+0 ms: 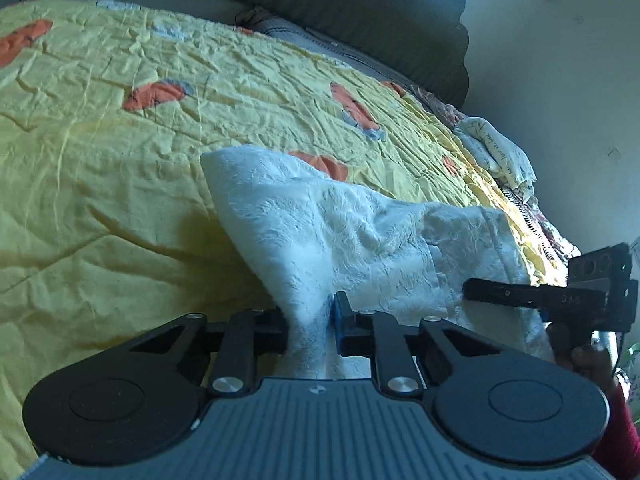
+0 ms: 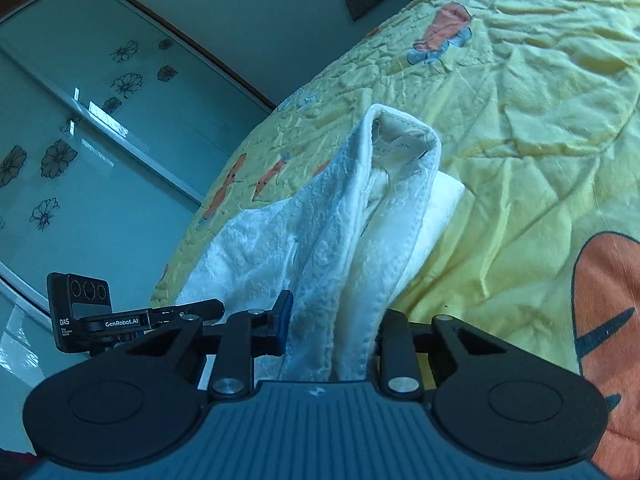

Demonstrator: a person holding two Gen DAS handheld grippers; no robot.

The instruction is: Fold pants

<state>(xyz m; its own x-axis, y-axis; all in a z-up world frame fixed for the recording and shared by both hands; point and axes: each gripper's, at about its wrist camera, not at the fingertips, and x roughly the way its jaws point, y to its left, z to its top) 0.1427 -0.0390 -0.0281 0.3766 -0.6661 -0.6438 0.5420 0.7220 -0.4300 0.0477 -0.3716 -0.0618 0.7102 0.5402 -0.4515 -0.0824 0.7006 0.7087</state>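
Two black hand-held grippers hold one pair of white, crinkle-textured fabric pants (image 1: pixel 332 240) above a bed spread with a wrinkled yellow quilt printed with orange shapes (image 1: pixel 100 168). The left gripper (image 1: pixel 310 328) is clamped on a bunched waist of cloth, and the right gripper (image 2: pixel 332 332) is pinched on a thick gather of several layers. The far part of the pants drapes onto the quilt, toward the bed's side edge nearest the person.

The likely trouble is uneven layers: the right gripper's bite looks bulky, so an inner layer could slip free and leave the fold crooked. A pull apart that is too strong could also drag the resting end across the quilt.

Only the right wrist view shows the hemmed opening with its label (image 2: pixel 394 152) and the glass wardrobe doors with flower decals (image 2: pixel 80 128). Only the left wrist view shows the dark pillow (image 1: pixel 360 12) at the bed's head.
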